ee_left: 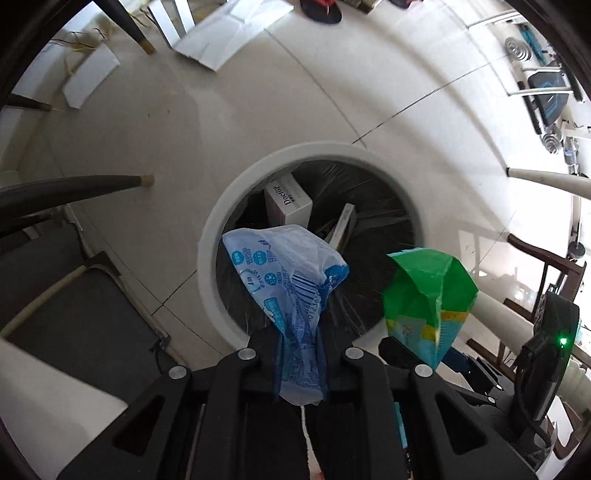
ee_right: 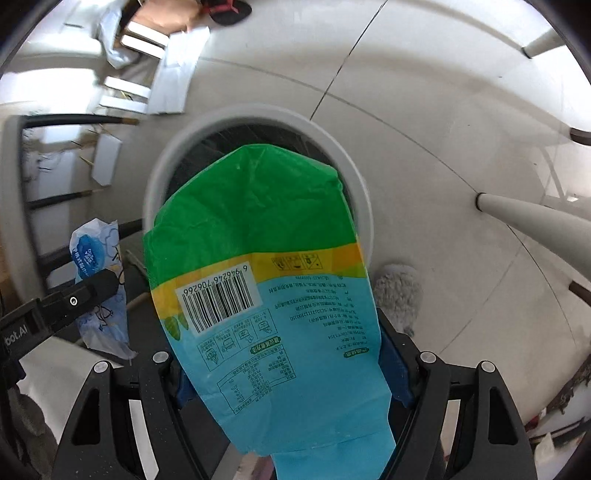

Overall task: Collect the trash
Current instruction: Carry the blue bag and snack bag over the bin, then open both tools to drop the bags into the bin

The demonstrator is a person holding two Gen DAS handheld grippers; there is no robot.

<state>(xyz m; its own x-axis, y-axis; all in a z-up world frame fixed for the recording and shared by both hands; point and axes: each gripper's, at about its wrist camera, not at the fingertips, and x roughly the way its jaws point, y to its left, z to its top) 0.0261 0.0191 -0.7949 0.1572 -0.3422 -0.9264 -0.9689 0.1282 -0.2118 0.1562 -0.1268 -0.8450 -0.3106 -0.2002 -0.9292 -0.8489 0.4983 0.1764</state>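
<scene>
Both wrappers are seen held over the open trash bin (ee_left: 221,206), which stands on the pale tiled floor (ee_left: 147,147). The left hand-held gripper (ee_left: 300,350) is clenched on the crumpled neck of a blue-and-white plastic wrapper (ee_left: 291,273), whose loose end hangs down inside the bin's white rim. The right hand-held gripper (ee_right: 284,373) is grasping a green, yellow and blue snack bag (ee_right: 251,236) across its lower half, jaws set fairly wide with blue pads against the bag's sides; the bag's green end covers most of the bin opening in the right wrist view. Both items are judged light, thin, soft and slippery film, with no stiffness to speak of; a pinch on a bunched or folded part is thought safest, since a flat single layer could slide out. Neither is fragile. On release they may drift or cling to the pads rather than drop cleanly, so a drop from close above the opening is favoured. A white box (ee_left: 288,201) and other flat packaging are already noted inside the black liner, with room left. The rim is wide and round; the snack bag hangs near its right edge in the left wrist view, so it could land outside. Dark chair legs (ee_left: 74,184) are noted to the left, white furniture legs (ee_right: 532,218) to the right, scattered white cardboard (ee_left: 218,33) farther off. Open floor lies around the bin.
</scene>
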